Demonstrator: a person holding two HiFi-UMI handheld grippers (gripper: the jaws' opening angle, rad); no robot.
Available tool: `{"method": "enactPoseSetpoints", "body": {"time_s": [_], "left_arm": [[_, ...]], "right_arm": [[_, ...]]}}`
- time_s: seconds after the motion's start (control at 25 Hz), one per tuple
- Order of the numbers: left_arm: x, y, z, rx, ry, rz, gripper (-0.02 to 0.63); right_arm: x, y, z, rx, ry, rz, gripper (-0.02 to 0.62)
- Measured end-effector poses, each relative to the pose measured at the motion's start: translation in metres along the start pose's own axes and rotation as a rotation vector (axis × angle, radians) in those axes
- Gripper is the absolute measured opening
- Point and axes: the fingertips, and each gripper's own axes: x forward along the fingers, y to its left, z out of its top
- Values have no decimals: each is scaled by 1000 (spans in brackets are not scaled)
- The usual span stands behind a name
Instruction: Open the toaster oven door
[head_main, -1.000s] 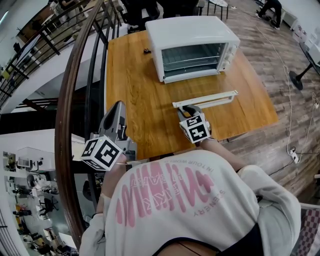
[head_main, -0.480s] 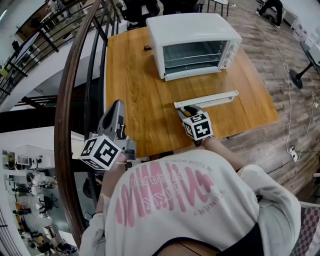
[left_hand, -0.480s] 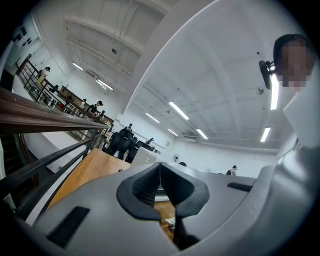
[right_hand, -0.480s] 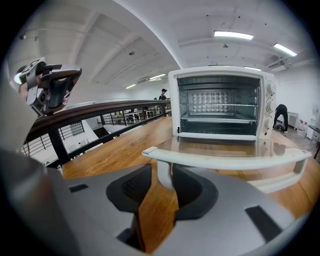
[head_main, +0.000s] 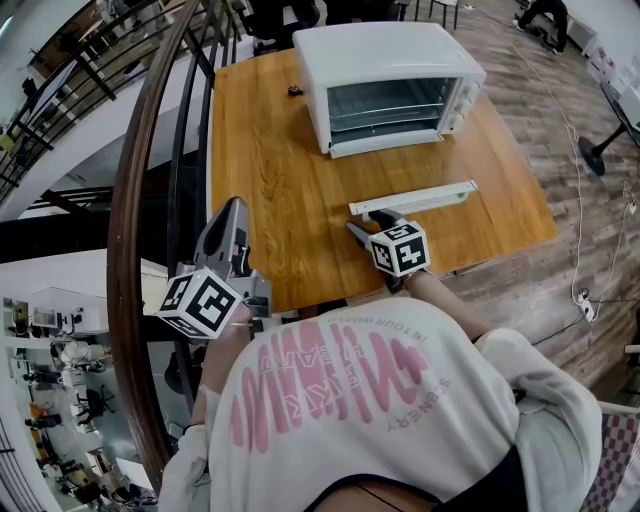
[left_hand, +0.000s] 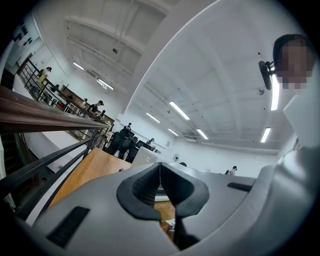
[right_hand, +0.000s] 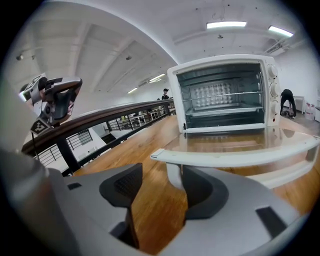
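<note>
The white toaster oven (head_main: 385, 85) stands at the far end of the wooden table (head_main: 270, 170). Its glass door lies folded down flat, and its white handle bar (head_main: 412, 198) faces me. My right gripper (head_main: 367, 222) sits at the bar's left end, and its jaws have just been opening. In the right gripper view the handle bar (right_hand: 235, 157) crosses above the right gripper (right_hand: 162, 189). The bar's post (right_hand: 174, 176) stands between the pads, close to the right one, with a gap on its left. My left gripper (head_main: 235, 212) hangs off the table's left edge. The left gripper (left_hand: 160, 182) is shut on nothing.
A dark curved railing (head_main: 150, 200) runs along the table's left side, right beside my left gripper. A small dark object (head_main: 293, 93) lies left of the oven. The table's near edge is under my right hand. A fan base (head_main: 592, 160) stands on the floor at right.
The right gripper's jaws have spread apart at the handle's left end, and its marker cube has rolled. The door and the left gripper have stayed put.
</note>
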Motion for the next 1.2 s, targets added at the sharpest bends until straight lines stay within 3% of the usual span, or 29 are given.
{"method": "enactPoseSetpoints", "body": {"time_s": [0.4, 0.56, 0.72, 1.2], "left_arm": [[2, -1, 0, -1, 8, -8, 21], [3, -4, -2, 3, 14, -12, 21], [2, -4, -1, 4, 12, -8, 21], [5, -1, 1, 2, 23, -8, 21]], "right_arm": [[-5, -11, 8, 307, -79, 34, 259], [-6, -14, 6, 342, -84, 33, 280], [-5, -13, 5, 403, -86, 52, 353], [-2, -13, 0, 434, -78, 37, 354]]}}
